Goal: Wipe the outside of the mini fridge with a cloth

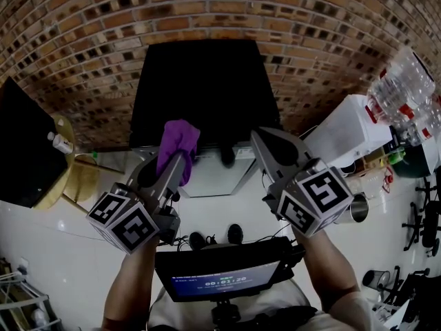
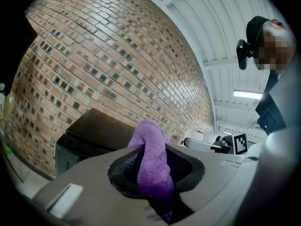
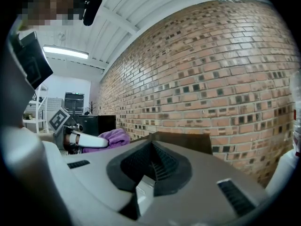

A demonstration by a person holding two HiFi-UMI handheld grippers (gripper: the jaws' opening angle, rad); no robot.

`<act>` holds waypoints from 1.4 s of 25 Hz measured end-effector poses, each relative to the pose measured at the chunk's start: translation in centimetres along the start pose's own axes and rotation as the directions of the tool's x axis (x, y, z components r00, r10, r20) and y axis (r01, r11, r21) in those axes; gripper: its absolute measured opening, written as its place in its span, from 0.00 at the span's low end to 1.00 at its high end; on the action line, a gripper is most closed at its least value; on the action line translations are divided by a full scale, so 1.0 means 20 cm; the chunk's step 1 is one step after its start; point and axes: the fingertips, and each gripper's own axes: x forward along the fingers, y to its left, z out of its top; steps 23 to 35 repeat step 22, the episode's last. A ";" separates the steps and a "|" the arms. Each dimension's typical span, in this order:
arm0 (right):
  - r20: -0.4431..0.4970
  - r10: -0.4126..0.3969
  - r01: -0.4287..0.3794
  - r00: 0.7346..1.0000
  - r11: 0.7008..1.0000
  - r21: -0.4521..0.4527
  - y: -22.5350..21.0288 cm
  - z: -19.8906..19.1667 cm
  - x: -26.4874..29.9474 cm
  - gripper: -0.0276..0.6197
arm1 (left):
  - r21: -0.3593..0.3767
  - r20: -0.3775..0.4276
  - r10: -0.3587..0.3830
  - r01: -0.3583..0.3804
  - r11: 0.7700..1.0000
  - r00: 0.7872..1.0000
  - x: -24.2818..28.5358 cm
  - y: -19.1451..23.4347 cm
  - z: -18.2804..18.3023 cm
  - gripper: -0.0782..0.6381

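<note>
The black mini fridge (image 1: 203, 88) stands against the brick wall, seen from above; its top and front edge show in the left gripper view (image 2: 91, 131). My left gripper (image 1: 176, 164) is shut on a purple cloth (image 1: 178, 140), which bunches up out of the jaw tips (image 2: 151, 159) just short of the fridge front. My right gripper (image 1: 264, 142) hangs level beside it, jaws shut with nothing between them (image 3: 151, 163). The right gripper view shows the fridge's top corner (image 3: 188, 142), with the cloth (image 3: 110, 138) off to the left.
A brick wall (image 1: 103, 40) runs behind the fridge. A white appliance (image 1: 348, 133) with clear bottles (image 1: 403, 92) stands to the right, and a metal cup (image 1: 358, 209) sits near it. To the left are a round wooden table (image 1: 69, 167) and a dark panel (image 1: 24, 147).
</note>
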 end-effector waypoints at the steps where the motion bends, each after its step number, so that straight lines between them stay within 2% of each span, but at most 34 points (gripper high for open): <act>1: -0.004 0.002 -0.002 1.000 1.000 -0.001 0.00 0.00 0.00 0.07 | -0.001 -0.002 0.000 0.000 1.000 1.000 0.00 0.00 0.00 0.23; 15: -0.030 0.032 -0.032 0.999 0.999 -0.019 0.01 -0.02 0.04 0.07 | -0.004 -0.003 0.016 -0.016 1.000 1.000 0.00 0.00 -0.01 0.23; 35: -0.031 0.025 -0.026 0.999 0.999 -0.032 0.00 -0.02 0.05 0.07 | -0.002 -0.001 0.007 -0.007 1.000 1.000 0.01 0.00 -0.01 0.23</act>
